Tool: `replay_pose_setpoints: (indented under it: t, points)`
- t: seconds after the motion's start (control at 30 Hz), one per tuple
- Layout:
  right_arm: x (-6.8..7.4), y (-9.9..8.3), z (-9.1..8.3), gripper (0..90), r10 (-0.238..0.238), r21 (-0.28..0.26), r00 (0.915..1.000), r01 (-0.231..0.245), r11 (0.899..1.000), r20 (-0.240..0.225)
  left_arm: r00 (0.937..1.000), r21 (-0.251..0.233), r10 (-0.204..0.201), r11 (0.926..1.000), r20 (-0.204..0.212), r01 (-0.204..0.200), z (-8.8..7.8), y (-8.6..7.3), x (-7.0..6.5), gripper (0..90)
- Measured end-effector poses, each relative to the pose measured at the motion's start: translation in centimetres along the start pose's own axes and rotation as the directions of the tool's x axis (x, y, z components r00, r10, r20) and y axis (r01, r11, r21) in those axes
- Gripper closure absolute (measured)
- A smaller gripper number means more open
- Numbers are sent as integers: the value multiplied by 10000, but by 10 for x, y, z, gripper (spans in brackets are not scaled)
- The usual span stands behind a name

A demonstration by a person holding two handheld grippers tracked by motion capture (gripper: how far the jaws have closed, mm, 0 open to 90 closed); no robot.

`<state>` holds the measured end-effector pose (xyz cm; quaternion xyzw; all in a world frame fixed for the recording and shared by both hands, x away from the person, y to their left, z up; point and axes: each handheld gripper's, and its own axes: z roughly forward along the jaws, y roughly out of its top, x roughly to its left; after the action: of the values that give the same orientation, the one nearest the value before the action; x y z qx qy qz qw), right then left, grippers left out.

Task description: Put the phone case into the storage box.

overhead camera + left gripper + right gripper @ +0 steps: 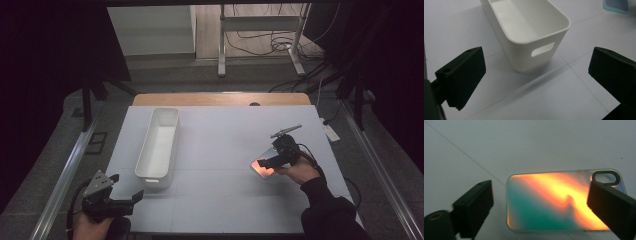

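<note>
White tabletop (225, 150) carried an iridescent orange-teal phone case (554, 200), its far corner hidden behind one jaw. Right gripper (541, 207) stood spread astride it, not pinching; left gripper (536, 75) gaped empty.

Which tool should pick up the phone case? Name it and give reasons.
Right. The right tool hovers over the phone case, jaws open astride it. The left tool sits apart, near the white bin.
</note>
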<state>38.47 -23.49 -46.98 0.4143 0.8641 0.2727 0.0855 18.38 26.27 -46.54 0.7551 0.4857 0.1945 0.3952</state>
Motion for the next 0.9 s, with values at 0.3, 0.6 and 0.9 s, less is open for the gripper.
replay_pose_setpoints:
  t: [0.3, 0.6, 0.9]
  points:
    - [1, 0, 1, 636, -456, 670, 9985, 477, 9966, -316, 10000, 15, 14, 10000, -3, -14, 0, 0, 0, 18]
    - [2, 0, 5, 893, -797, 945, 9954, 846, 9919, -537, 10000, 44, 41, 10000, -26, -41, 1, 0, -1, 19]
    - [5, 7, 14, 893, -976, 703, 9936, 1016, 9923, -576, 10000, 63, 30, 10000, -29, -29, 1, 0, 0, 20]
